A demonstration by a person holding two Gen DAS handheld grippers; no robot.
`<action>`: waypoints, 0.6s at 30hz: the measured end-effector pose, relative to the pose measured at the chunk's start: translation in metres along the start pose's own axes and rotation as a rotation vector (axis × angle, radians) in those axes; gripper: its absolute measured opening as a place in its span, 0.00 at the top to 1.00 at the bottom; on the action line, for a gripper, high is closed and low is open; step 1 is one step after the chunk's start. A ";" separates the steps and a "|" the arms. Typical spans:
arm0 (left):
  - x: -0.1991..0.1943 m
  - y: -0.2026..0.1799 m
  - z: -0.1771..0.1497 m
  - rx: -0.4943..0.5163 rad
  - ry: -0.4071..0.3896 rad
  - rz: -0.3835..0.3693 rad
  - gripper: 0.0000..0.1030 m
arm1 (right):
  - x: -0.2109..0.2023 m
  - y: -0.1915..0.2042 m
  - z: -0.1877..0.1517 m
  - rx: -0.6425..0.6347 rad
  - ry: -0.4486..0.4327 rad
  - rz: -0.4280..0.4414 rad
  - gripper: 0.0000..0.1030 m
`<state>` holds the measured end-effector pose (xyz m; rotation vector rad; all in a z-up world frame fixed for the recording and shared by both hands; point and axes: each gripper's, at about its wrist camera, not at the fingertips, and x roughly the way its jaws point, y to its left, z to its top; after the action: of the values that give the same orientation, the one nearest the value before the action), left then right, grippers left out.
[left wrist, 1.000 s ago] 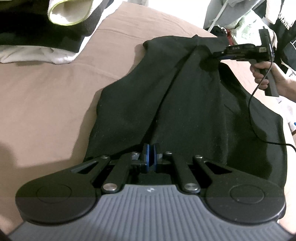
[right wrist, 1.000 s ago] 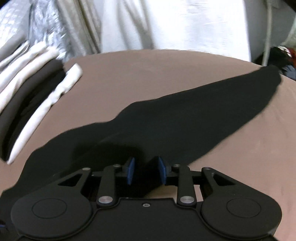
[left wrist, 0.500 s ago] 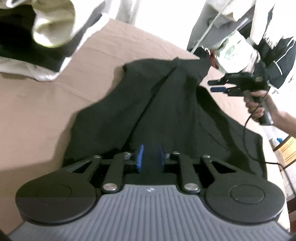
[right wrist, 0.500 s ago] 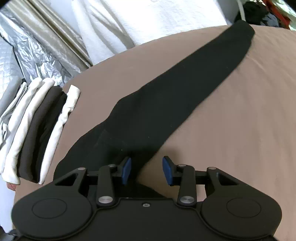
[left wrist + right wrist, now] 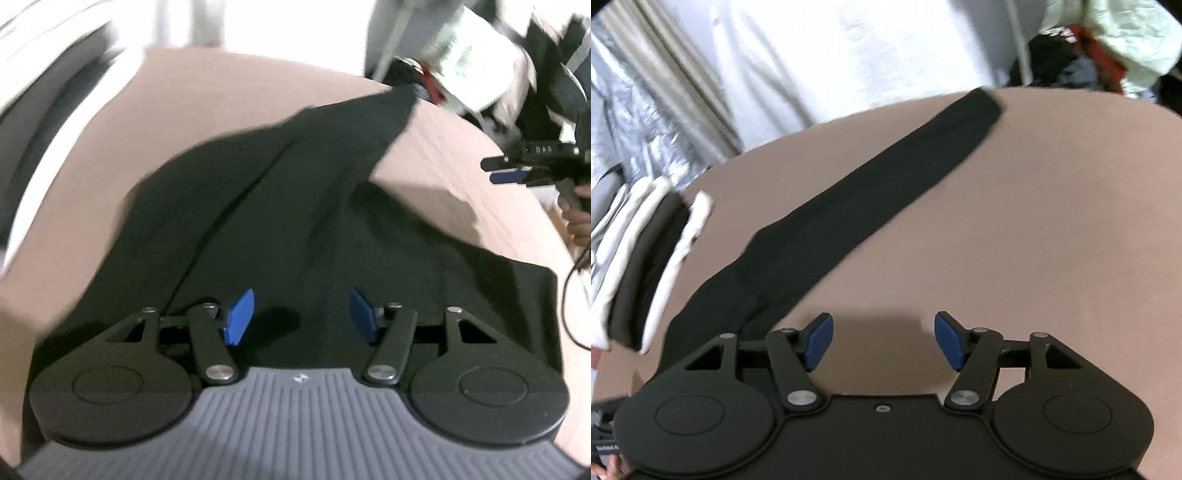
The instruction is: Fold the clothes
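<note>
A black garment (image 5: pixel 280 218) lies spread on the brown bed surface (image 5: pixel 229 88), with one long sleeve (image 5: pixel 886 177) stretched out toward the far edge. My left gripper (image 5: pixel 301 317) is open, its blue pads wide apart just above the garment's near part, holding nothing. My right gripper (image 5: pixel 882 341) is open and empty over bare brown surface, to the right of the sleeve's base. It also shows in the left wrist view (image 5: pixel 517 171) at the far right, lifted off the bed.
A stack of folded white and dark clothes (image 5: pixel 646 273) lies at the left of the bed. White curtains (image 5: pixel 812 55) hang behind. A clutter of clothes and bags (image 5: pixel 480 66) sits past the bed's far right corner.
Both grippers have opened and let go of the garment. The right gripper has pulled away to the right, off the sleeve. The left gripper has lifted and tilted.
</note>
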<state>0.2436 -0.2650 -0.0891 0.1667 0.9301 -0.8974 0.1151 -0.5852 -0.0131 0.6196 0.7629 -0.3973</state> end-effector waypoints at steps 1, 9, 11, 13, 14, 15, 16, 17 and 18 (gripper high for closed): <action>0.009 -0.002 0.011 0.007 0.003 0.003 0.43 | -0.003 -0.012 0.003 0.025 -0.020 0.000 0.36; 0.079 -0.020 0.096 0.066 0.025 0.031 0.43 | 0.023 -0.093 0.025 0.370 -0.107 0.132 0.36; 0.097 -0.025 0.118 0.081 0.030 0.038 0.43 | 0.042 -0.097 0.038 0.346 -0.048 0.198 0.35; 0.115 -0.029 0.139 0.096 0.036 0.045 0.43 | 0.065 -0.098 0.053 0.292 0.031 0.260 0.36; 0.123 -0.031 0.150 0.103 0.039 0.049 0.43 | 0.074 -0.093 0.063 0.238 0.054 0.243 0.35; 0.132 -0.034 0.160 0.110 0.041 0.052 0.43 | 0.084 -0.088 0.074 0.191 0.058 0.224 0.35; 0.135 -0.033 0.164 0.126 0.045 0.060 0.43 | 0.094 -0.085 0.084 0.159 0.061 0.211 0.35; 0.134 -0.030 0.163 0.140 0.051 0.070 0.43 | 0.106 -0.086 0.093 0.168 0.060 0.210 0.35; 0.132 -0.027 0.161 0.148 0.058 0.077 0.43 | 0.119 -0.088 0.102 0.190 0.056 0.207 0.35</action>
<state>0.3611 -0.4392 -0.0836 0.3549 0.9051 -0.8935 0.1991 -0.7306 -0.0764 0.8824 0.7109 -0.2640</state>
